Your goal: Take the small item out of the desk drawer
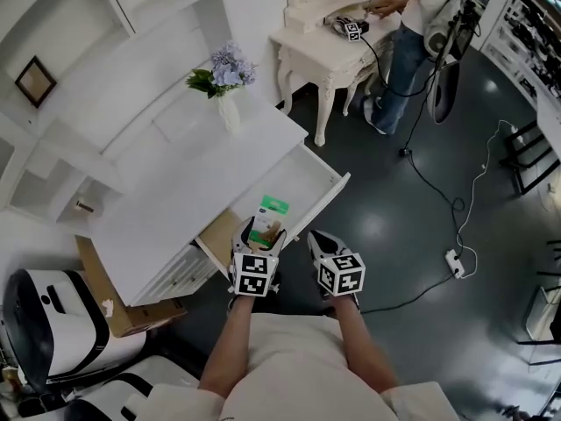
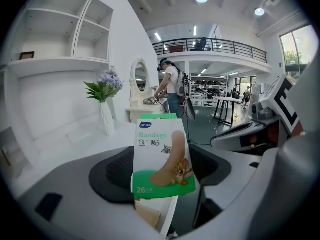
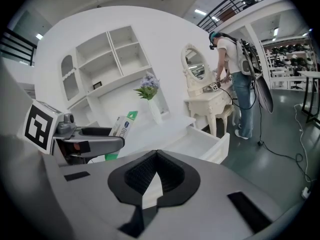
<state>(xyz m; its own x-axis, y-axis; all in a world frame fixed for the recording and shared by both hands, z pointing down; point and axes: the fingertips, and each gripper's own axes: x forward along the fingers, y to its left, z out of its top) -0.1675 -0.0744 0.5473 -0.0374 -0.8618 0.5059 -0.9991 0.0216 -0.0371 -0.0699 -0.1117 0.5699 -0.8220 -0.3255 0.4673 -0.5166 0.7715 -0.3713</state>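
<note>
A white and green bandage box (image 1: 266, 220) is pinched upright in my left gripper (image 1: 261, 235), just over the near end of the open white desk drawer (image 1: 302, 178). In the left gripper view the box (image 2: 161, 156) fills the gap between the dark pads (image 2: 115, 171), and its printed front faces the camera. My right gripper (image 1: 319, 240) hovers beside the left one, over the dark floor, shut with nothing in it. In the right gripper view its pads (image 3: 172, 176) meet at the tips, and the box (image 3: 123, 124) shows at the left beyond them.
A vase of flowers (image 1: 226, 84) stands on the white desk top (image 1: 166, 174). A cardboard box (image 1: 118, 301) and white machines (image 1: 53, 323) sit to the left. A person (image 1: 408, 24) works at a cream dressing table (image 1: 329, 46). Cables and a power strip (image 1: 454, 262) lie on the floor.
</note>
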